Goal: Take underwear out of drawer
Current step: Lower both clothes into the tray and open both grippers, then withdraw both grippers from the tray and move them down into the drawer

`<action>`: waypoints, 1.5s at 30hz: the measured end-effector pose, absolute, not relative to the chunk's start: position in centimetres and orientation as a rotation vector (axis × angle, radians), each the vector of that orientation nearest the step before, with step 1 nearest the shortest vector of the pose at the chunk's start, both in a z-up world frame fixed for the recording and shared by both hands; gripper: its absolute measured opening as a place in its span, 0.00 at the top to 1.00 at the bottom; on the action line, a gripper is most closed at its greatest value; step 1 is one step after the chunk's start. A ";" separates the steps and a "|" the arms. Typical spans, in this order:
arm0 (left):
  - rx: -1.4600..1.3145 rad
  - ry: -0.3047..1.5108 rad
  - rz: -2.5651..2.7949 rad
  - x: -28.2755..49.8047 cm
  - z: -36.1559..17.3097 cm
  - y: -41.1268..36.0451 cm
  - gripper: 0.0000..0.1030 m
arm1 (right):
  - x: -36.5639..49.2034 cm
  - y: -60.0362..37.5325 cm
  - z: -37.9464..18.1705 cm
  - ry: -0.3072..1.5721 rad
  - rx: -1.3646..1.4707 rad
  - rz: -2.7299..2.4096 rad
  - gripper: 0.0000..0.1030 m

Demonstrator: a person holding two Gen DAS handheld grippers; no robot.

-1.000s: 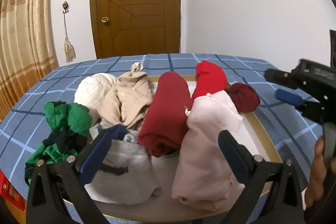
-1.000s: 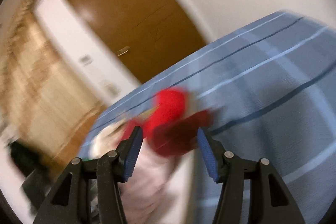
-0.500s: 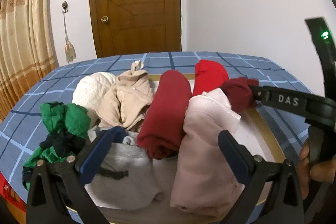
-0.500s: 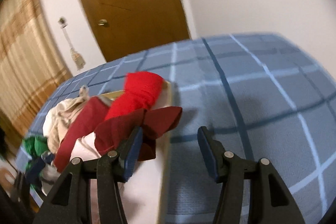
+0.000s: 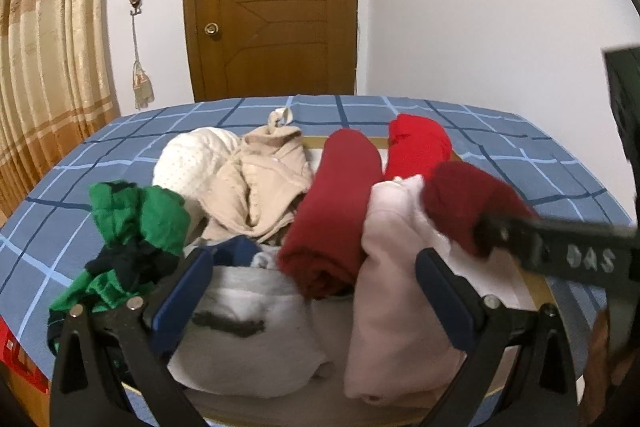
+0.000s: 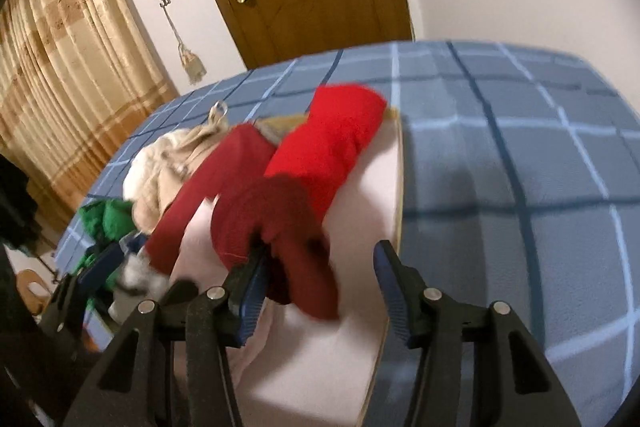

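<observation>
Closing around the dark red underwear [image 6: 276, 227] at the drawer [image 6: 394, 187] edge on the bed, the right tongs [image 6: 316, 287] aren't pinching yet, left tongs [image 5: 312, 291] spread idle; it's soft, floppy stuff, so grab the bunched middle.

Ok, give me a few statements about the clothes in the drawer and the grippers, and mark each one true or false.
1. The dark red roll sits between the closing fingers of the right gripper. True.
2. The left gripper is clamped on the green garment. False: it is open, holding nothing.
3. The door is shut. True.
4. The drawer rests on a bare wooden floor. False: it sits on a blue checked cover.
</observation>
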State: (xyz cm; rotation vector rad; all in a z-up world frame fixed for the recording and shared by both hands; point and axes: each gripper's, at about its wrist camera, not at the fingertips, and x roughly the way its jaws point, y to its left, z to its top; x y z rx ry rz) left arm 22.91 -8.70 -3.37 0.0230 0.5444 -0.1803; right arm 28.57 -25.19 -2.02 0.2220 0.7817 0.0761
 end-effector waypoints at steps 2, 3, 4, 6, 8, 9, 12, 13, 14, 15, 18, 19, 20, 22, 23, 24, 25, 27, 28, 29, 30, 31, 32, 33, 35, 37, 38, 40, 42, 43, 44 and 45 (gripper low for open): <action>0.017 0.551 -0.175 22.9 -3.4 -8.4 0.00 | 27.5 -24.7 -2.3 0.789 0.243 0.078 0.46; 0.013 0.554 -0.176 22.8 -3.4 -8.3 0.00 | 27.0 -24.4 -2.4 0.786 0.251 0.085 0.46; 0.012 0.552 -0.178 22.7 -3.3 -8.3 0.00 | 26.8 -24.2 -2.4 0.781 0.255 0.085 0.46; 0.021 0.539 -0.179 22.2 -3.1 -8.1 0.00 | 26.1 -24.1 -2.4 0.753 0.266 0.067 0.46; 0.036 0.525 -0.174 21.8 -3.0 -8.0 0.00 | 25.5 -24.3 -2.2 0.709 0.281 0.048 0.46; 0.044 0.520 -0.169 21.6 -2.9 -7.9 0.00 | 25.2 -24.4 -2.0 0.696 0.288 0.040 0.46; 0.032 0.523 -0.175 21.2 -2.8 -7.5 0.00 | 24.7 -24.9 -1.6 0.655 0.269 -0.064 0.46; 0.029 0.523 -0.177 21.1 -2.7 -7.4 0.00 | 24.7 -24.9 -1.5 0.651 0.251 -0.080 0.46; 0.028 0.523 -0.178 20.9 -2.7 -7.3 0.00 | 24.7 -24.9 -1.5 0.653 0.240 -0.076 0.46; 0.032 0.521 -0.176 20.7 -2.7 -7.2 0.00 | 25.0 -24.6 -1.7 0.679 0.220 -0.057 0.46; 0.033 0.513 -0.170 20.2 -2.5 -6.8 0.00 | 24.5 -24.7 -1.7 0.697 0.236 -0.049 0.46; 0.028 0.511 -0.170 20.1 -2.4 -6.6 0.00 | 24.1 -24.9 -1.4 0.684 0.256 -0.044 0.46; 0.023 0.509 -0.171 19.9 -2.4 -6.4 0.00 | 23.7 -24.9 -1.2 0.675 0.269 -0.041 0.46; 0.020 0.511 -0.173 19.7 -2.4 -6.3 0.00 | 23.0 -24.8 -1.0 0.662 0.276 -0.039 0.46; 0.022 0.515 -0.173 19.6 -2.4 -6.3 0.00 | 22.6 -24.7 -0.9 0.656 0.276 -0.038 0.46; 0.024 0.519 -0.174 19.5 -2.5 -6.3 0.00 | 22.3 -24.5 -0.9 0.651 0.275 -0.037 0.46; 0.027 0.521 -0.176 19.3 -2.6 -6.3 0.00 | 21.8 -24.4 -0.8 0.645 0.279 -0.037 0.46; 0.034 0.520 -0.175 18.9 -2.7 -6.4 0.00 | 21.0 -24.1 -0.9 0.635 0.291 -0.032 0.46; 0.038 0.521 -0.174 18.7 -2.8 -6.4 0.00 | 20.6 -23.9 -1.0 0.633 0.299 -0.025 0.46; 0.040 0.522 -0.174 18.6 -2.9 -6.5 0.00 | 20.2 -23.8 -1.1 0.633 0.305 -0.021 0.46; 0.043 0.526 -0.177 18.4 -3.0 -6.5 0.00 | 20.0 -23.7 -1.2 0.632 0.307 -0.020 0.46; 0.045 0.528 -0.179 18.2 -3.1 -6.5 0.00 | 19.7 -23.5 -1.4 0.631 0.310 -0.019 0.46; 0.047 0.528 -0.180 18.0 -3.2 -6.5 0.00 | 19.4 -23.4 -1.5 0.631 0.311 -0.018 0.46; 0.052 0.528 -0.180 17.7 -3.2 -6.5 0.00 | 19.1 -23.3 -1.6 0.633 0.312 -0.017 0.46; 0.058 0.525 -0.179 17.3 -3.2 -6.4 0.00 | 18.5 -23.3 -1.7 0.631 0.320 -0.015 0.46; 0.061 0.522 -0.179 16.8 -3.3 -6.4 0.00 | 17.8 -23.3 -1.7 0.623 0.331 -0.014 0.46; 0.061 0.522 -0.181 16.6 -3.3 -6.3 0.00 | 17.5 -23.3 -1.6 0.618 0.334 -0.014 0.46; 0.058 0.523 -0.186 16.3 -3.3 -6.2 0.00 | 16.9 -23.4 -1.5 0.611 0.338 -0.012 0.46; 0.061 0.523 -0.185 15.8 -3.5 -6.2 0.00 | 16.4 -23.2 -1.5 0.604 0.337 -0.010 0.46; 0.063 0.524 -0.185 15.7 -3.6 -6.2 0.00 | 16.1 -23.2 -1.4 0.600 0.337 -0.008 0.46; 0.065 0.527 -0.186 15.6 -3.6 -6.1 0.00 | 15.7 -23.1 -1.4 0.597 0.338 -0.004 0.46; 0.067 0.533 -0.192 15.4 -3.7 -6.1 0.00 | 15.4 -22.9 -1.3 0.594 0.341 0.002 0.46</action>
